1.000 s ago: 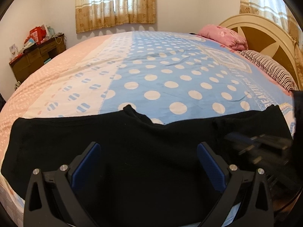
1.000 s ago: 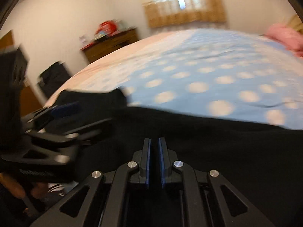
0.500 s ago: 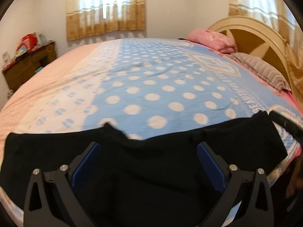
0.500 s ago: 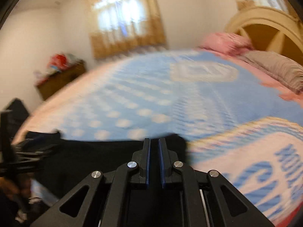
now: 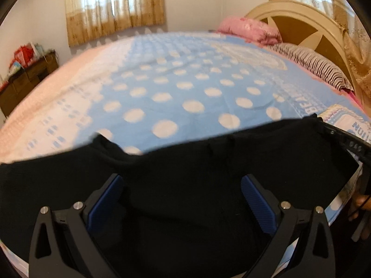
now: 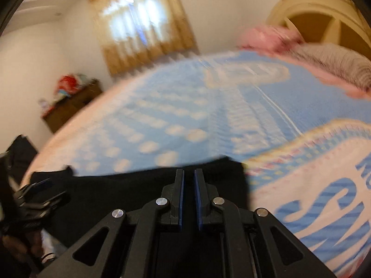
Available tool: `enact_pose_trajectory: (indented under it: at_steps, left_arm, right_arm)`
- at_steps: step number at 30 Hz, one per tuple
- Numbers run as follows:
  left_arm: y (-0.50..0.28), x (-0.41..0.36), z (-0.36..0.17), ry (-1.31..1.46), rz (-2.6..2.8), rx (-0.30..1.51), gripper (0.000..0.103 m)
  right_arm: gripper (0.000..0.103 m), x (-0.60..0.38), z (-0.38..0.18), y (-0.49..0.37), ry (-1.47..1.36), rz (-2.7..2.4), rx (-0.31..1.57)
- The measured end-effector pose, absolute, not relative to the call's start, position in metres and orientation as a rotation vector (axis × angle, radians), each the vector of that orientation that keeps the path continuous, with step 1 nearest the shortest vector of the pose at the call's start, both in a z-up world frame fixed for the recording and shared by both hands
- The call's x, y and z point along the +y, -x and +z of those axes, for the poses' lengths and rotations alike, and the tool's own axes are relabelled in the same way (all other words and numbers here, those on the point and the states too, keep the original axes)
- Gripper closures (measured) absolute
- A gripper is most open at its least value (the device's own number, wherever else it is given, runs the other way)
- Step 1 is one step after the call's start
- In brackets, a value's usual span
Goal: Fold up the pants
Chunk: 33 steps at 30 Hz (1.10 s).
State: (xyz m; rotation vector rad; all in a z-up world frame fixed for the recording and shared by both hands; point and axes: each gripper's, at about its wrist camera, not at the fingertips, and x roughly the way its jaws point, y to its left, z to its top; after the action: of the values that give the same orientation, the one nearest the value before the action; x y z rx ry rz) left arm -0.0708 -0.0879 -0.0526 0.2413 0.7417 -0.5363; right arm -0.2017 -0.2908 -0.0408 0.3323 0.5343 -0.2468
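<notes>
L jaws wide over black pants (image 5: pixel 185 185), R jaws near-shut, grip unclear, pants' near edge cut off

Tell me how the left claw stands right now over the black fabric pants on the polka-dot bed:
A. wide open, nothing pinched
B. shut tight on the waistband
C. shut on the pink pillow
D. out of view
A: in the left wrist view the left claw has its blue pads spread far apart above the black fabric pants, pinching nothing.

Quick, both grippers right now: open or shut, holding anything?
Left gripper: open, above the black pants, gripping nothing.
Right gripper: shut; whether it pinches the pants cannot be told.
</notes>
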Motion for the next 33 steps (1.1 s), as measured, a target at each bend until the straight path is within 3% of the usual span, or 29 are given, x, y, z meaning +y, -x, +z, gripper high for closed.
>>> enact_pose_trajectory:
  at_steps: [5,11,15,24,27,30,33]
  left_arm:
    - [0.052,-0.023,-0.038,-0.164,-0.388,0.683,0.0]
    - [0.034,0.096,-0.03,0.001,0.007,0.615,0.0]
    - [0.028,0.165,-0.038,0.153,0.174,0.62,0.017]
    - [0.014,0.168,-0.07,0.145,0.145,0.69,0.022]
    - [0.013,0.165,-0.067,0.128,0.147,0.705,0.031]
    - [0.012,0.159,-0.065,0.127,0.091,0.717,0.055]
    - [0.011,0.155,-0.066,0.11,0.074,0.724,0.063]
  right_arm:
    - [0.091,-0.216,-0.024,0.185,-0.293,0.017,0.486]
    - [0.09,-0.144,-0.035,0.151,-0.234,0.234,0.574]
    - [0.09,-0.119,-0.042,0.148,-0.205,0.279,0.61]
    - [0.09,-0.135,-0.046,0.152,-0.297,0.226,0.641]
    - [0.09,-0.14,-0.049,0.15,-0.34,0.217,0.648]
    - [0.09,-0.143,-0.05,0.151,-0.379,0.224,0.651]
    - [0.09,-0.144,-0.047,0.156,-0.381,0.222,0.638]
